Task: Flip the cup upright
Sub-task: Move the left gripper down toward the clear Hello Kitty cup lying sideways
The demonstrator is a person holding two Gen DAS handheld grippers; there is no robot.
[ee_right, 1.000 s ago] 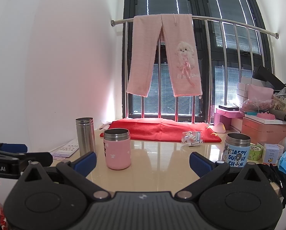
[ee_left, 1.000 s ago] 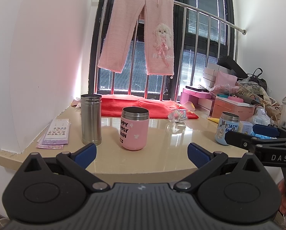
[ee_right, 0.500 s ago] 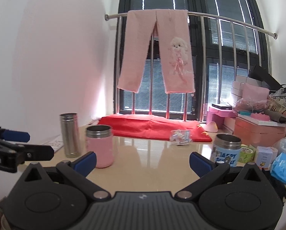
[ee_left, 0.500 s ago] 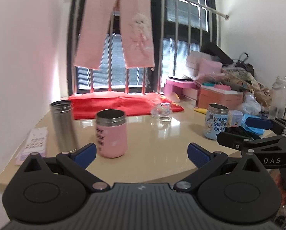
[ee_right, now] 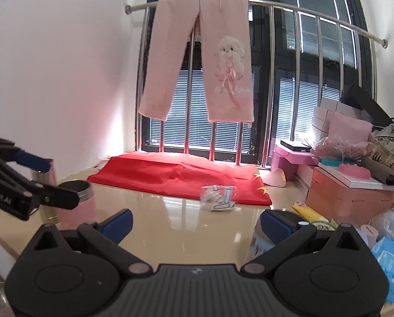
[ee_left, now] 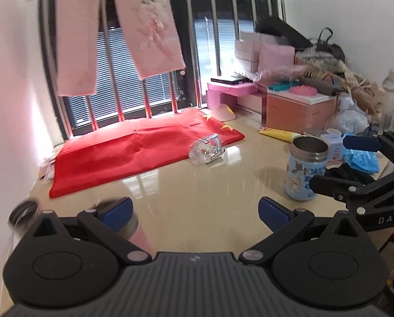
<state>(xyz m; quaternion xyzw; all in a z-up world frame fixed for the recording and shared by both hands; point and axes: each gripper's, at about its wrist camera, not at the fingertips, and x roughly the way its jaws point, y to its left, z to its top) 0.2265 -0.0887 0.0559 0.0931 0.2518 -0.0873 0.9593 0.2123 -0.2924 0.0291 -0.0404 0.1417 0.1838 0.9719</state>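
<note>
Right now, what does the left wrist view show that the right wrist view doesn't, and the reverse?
Only the left wrist view shows the blue cup whole, standing with its mouth up, beside the open right gripper.

Only the right wrist view shows the pink cup with the steel flask behind it, and the open left gripper at them.

Both show the red cloth, the crumpled plastic packet and the pink trousers.

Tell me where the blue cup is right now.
In the left wrist view the blue cup stands upright at the right of the tabletop, just in front of the yellow tube, beside the right tongs.
</note>
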